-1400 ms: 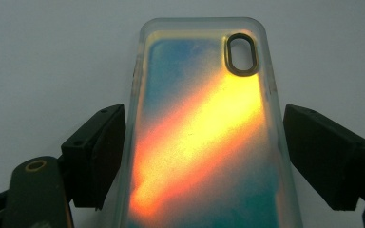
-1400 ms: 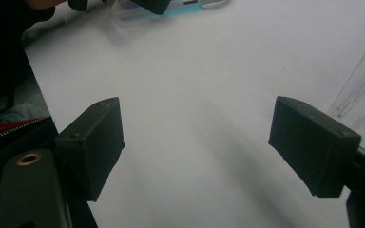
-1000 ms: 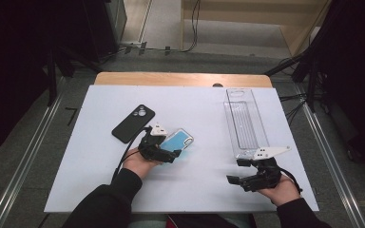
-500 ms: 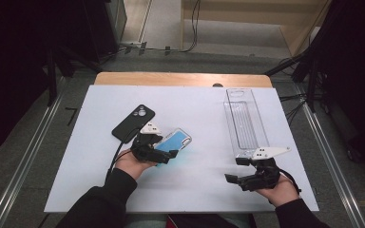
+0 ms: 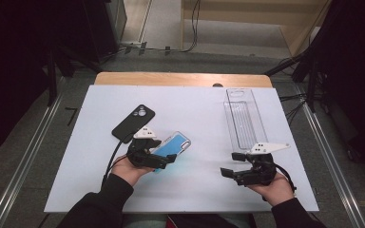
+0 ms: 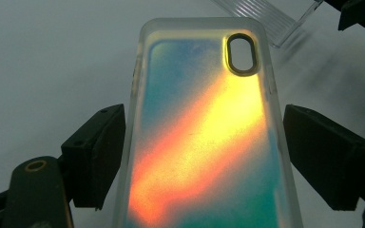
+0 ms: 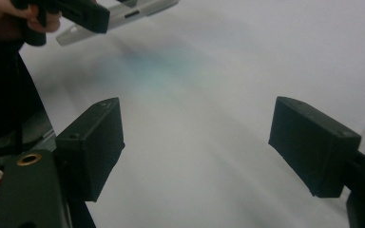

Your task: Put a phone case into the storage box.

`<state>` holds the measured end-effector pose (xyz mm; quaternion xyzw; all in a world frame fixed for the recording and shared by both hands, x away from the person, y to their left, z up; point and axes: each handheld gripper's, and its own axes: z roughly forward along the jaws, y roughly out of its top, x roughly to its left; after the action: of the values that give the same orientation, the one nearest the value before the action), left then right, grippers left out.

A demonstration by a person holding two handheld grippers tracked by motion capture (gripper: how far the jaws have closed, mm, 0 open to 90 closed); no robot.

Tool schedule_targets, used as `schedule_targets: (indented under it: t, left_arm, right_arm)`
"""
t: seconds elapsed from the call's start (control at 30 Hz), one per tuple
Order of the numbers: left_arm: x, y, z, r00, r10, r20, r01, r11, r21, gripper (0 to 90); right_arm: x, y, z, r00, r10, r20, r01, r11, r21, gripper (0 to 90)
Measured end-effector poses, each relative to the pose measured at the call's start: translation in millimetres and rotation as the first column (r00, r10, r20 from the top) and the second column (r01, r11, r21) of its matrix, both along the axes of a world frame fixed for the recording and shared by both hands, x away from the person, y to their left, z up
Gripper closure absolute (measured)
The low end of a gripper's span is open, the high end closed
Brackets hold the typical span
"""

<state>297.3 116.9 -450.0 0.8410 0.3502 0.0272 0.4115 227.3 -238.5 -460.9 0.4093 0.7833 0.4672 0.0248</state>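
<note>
Jaws of the left gripper (image 5: 167, 160) stood either side of the phone case (image 5: 172, 147), flanking its long edges; in the left gripper view a sliver of gap showed between each black pad and the case (image 6: 204, 137), so whether the pads actually pressed on it could not be told. That case was translucent, with a blue-green to orange sheen and an oval camera cut-out at its far end. In the high view it sat raised and tilted above the white table (image 5: 199, 114), just right of a black phone (image 5: 133, 122) that lay flat on the table, camera side up. In the right gripper view the case appeared at upper left, clear of the table surface, with a bluish tint cast on the table (image 7: 247, 61) beneath it. Jaws of the right gripper (image 5: 230, 164) were released and spread wide, with bare table between them and nothing grasped; the right hand (image 5: 273, 186) held it low at the near right of the table. A clear plastic tray (image 5: 243, 118) lay lengthwise on the table beyond the right gripper, apart from it.
</note>
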Motion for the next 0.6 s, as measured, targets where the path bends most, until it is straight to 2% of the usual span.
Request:
schedule_targets:
  t: [0.17,0.23,0.33,0.5,0.6]
  left_arm:
    - [-6.4,-2.2,-1.7,0.9992,0.034,0.021,-0.034,0.9992,-0.020,17.3]
    - [-7.7,-2.6,-1.9,0.9989,0.039,0.026,-0.038,0.9991,-0.017,17.4]
    - [-10.6,-5.0,-3.7,0.9972,0.064,0.040,-0.063,0.9978,-0.019,17.3]
    - [-16.1,-14.0,-7.8,0.9936,0.095,0.061,-0.094,0.9952,-0.029,17.3]
    - [-18.0,-16.3,-8.2,0.9921,0.104,0.070,-0.102,0.9942,-0.034,17.3]
  right_arm:
    - [4.2,10.3,6.8,0.9995,-0.031,-0.004,0.031,0.999,0.030,17.0]
    - [5.0,11.9,7.5,0.9996,-0.029,-0.006,0.029,0.999,0.031,17.0]
    - [8.9,18.8,9.8,0.9979,-0.054,-0.034,0.055,0.998,0.012,17.0]
    - [14.4,32.8,13.1,0.9978,-0.048,-0.045,0.051,0.997,0.050,17.0]
    - [16.0,37.9,13.7,0.9974,-0.050,-0.051,0.053,0.997,0.055,17.0]
